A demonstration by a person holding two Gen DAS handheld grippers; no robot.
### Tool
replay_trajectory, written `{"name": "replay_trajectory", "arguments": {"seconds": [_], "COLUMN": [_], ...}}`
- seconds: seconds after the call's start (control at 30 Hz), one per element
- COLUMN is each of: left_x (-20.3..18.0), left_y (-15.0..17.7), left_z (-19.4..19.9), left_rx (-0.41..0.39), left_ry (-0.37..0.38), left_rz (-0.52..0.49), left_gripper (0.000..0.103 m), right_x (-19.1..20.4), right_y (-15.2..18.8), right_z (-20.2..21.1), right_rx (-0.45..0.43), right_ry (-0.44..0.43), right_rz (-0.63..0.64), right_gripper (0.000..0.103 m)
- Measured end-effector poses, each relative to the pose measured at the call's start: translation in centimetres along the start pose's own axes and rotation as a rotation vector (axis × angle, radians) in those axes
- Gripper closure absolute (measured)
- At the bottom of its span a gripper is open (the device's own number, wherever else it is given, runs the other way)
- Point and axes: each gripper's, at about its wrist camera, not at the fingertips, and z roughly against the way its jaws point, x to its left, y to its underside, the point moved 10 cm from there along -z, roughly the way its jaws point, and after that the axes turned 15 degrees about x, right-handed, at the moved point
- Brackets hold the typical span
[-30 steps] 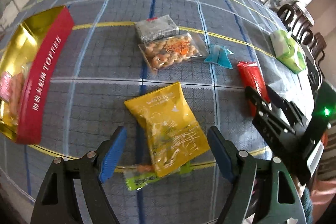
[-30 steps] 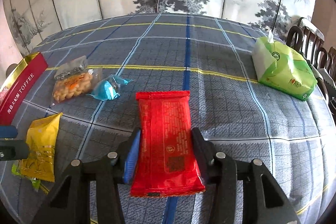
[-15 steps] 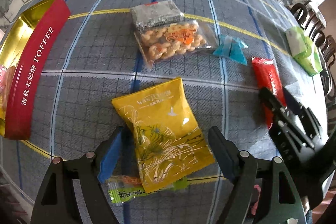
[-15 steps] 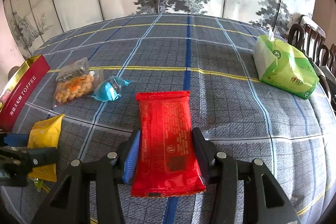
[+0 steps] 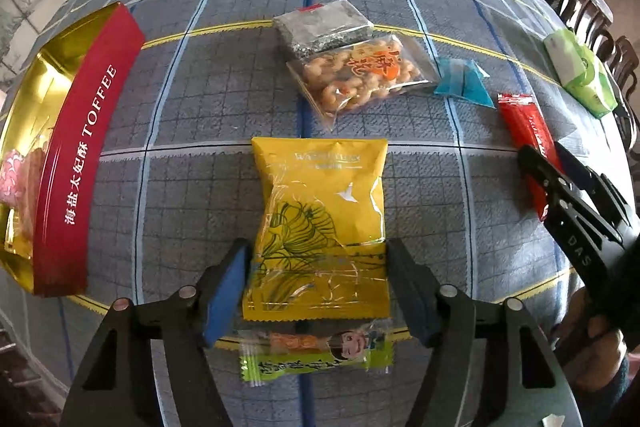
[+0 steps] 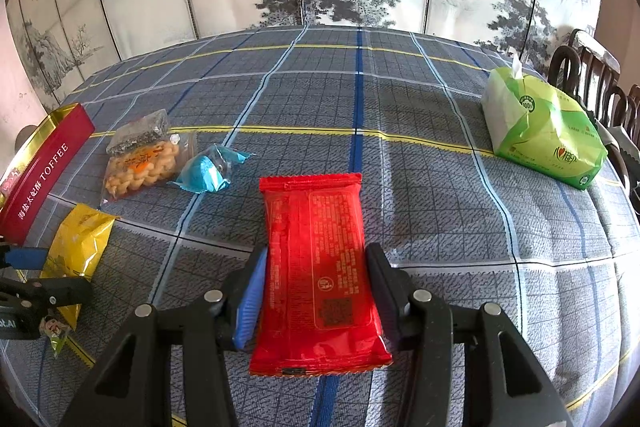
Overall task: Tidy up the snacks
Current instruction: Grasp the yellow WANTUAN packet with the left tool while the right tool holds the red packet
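Observation:
A yellow snack packet [image 5: 320, 195] lies flat on the checked tablecloth. Its near end sits between the blue pads of my left gripper [image 5: 318, 275], whose jaws are closing. The pads stand right at the packet's side edges and the wrapper is not buckled. A small green sweet packet [image 5: 316, 351] lies under the gripper, just behind the yellow one. My right gripper [image 6: 316, 283] is shut on the sides of a red packet [image 6: 316, 227] that rests on the cloth. The red toffee tin [image 5: 76, 163] stands open at the left with pink packets inside.
Behind the yellow packet lie a clear bag of fried twists [image 5: 360, 75], a dark packet [image 5: 324, 27] and a blue wrapper [image 5: 462, 83]. A green tissue pack [image 6: 544, 135] sits at the right edge near wooden chairs [image 6: 592, 67]. A painted screen stands behind the table.
My left gripper has come down over the yellow packet, squared up with it, and its jaws have narrowed onto its sides. The right gripper and red packet have not moved.

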Motion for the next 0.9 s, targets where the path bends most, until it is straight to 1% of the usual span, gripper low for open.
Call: {"name": "replay_trajectory", "arguments": {"seconds": [0.17, 0.23, 0.33, 0.63, 0.9], "left_x": [0.0, 0.1, 0.0, 0.0, 0.3], "left_y": [0.0, 0.1, 0.1, 0.3, 0.9], "left_z": [0.2, 0.4, 0.5, 0.9, 1.2], "left_rx": [-0.019, -0.024, -0.028, -0.036, -0.038], "left_ry": [-0.011, 0.001, 0.023, 0.044, 0.062], "left_rz": [-0.031, -0.031, -0.041, -0.069, -0.078], "left_gripper": [0.048, 0.051, 0.057, 0.062, 0.063], "right_x": [0.0, 0.0, 0.0, -0.1, -0.1], "right_y": [0.0, 0.0, 0.0, 0.0, 0.0], "right_z": [0.0, 0.0, 0.0, 0.0, 0.0], "right_rx": [0.0, 0.0, 0.0, 0.0, 0.0], "right_ry": [0.0, 0.0, 0.003, 0.004, 0.006], "right_rz": [0.0, 0.0, 0.001, 0.002, 0.002], "right_gripper": [0.052, 0.052, 0.052, 0.052, 0.052]}}
